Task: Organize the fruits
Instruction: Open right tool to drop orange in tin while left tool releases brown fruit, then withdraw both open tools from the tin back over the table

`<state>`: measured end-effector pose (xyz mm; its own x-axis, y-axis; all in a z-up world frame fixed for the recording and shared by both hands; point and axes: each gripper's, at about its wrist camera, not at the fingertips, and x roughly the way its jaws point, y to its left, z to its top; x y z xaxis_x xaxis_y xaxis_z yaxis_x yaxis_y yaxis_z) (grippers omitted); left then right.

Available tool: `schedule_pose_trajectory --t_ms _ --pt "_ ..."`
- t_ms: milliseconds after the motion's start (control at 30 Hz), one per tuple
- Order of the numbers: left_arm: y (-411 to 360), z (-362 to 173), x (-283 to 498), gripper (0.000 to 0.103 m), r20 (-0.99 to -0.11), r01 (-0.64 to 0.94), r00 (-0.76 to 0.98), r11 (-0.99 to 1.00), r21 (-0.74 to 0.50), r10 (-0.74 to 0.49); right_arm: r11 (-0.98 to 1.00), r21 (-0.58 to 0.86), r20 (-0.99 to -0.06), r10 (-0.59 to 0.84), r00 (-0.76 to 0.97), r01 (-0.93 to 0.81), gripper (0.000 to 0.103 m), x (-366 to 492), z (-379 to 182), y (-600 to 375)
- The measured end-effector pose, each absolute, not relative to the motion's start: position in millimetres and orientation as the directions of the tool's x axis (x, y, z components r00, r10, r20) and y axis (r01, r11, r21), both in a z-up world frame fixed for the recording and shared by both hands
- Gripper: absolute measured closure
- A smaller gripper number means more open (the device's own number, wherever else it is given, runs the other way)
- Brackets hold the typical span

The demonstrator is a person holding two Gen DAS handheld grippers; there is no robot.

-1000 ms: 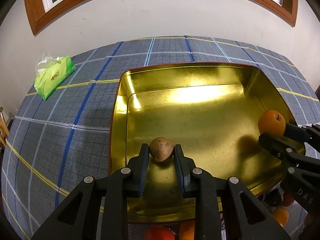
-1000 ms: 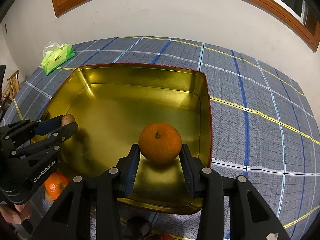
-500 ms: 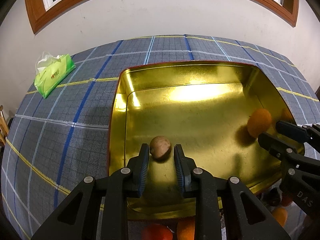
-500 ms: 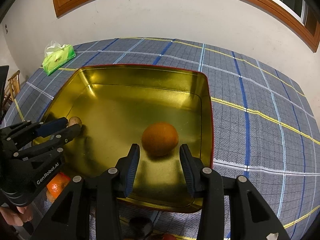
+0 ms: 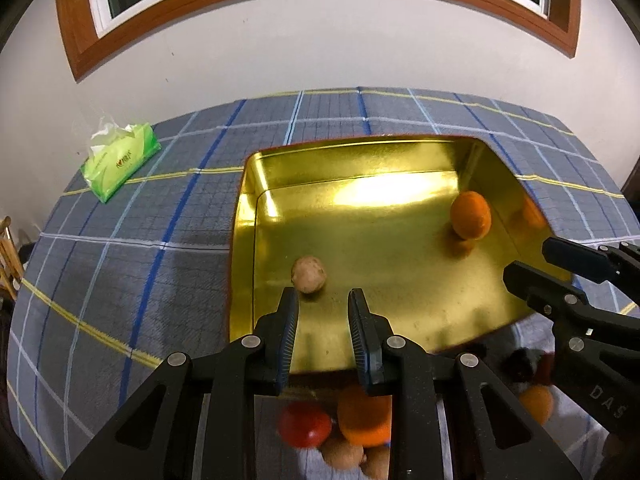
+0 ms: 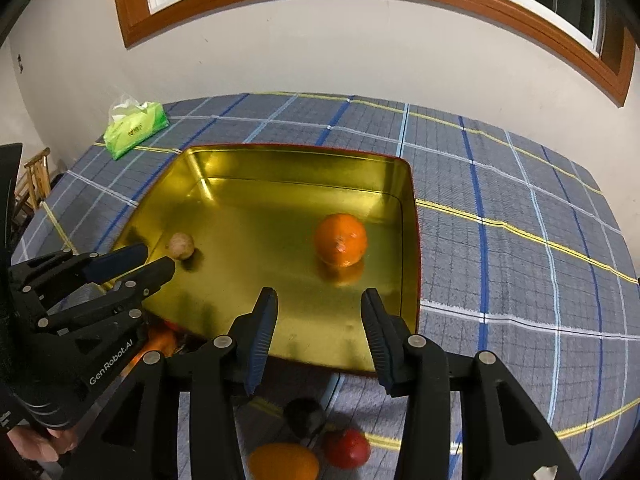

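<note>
Orange [image 6: 340, 240], brown fruit [image 5: 308, 274] (apart), gold tray [image 6: 248, 168]

L gripper [image 5: 322, 294] angled down, fingers [image 5: 289, 320] parted w/ narrow gap, nothing between. R gripper [image 6: 318, 294] same tilt, fingers [image 6: 262, 320] wider apart, empty. Hand [image 6: 38, 446] seen at L handle.

Orange [image 6: 340, 240] and brown fruit [image 5: 308, 274], maybe kiwi, lie apart in gold tray [image 6: 280, 176].
</note>
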<state>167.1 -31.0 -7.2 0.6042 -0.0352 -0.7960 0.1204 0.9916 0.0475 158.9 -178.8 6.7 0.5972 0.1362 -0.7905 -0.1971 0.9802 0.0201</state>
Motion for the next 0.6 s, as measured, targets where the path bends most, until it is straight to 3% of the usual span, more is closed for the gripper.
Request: schedule_pose_trajectory --t_ms 600 --pt "-13 -2 79 0.076 -0.788 0.082 0.615 0.996 0.025 -0.031 0.978 0.055 -0.765 0.172 0.62 -0.204 0.062 75 20 -171"
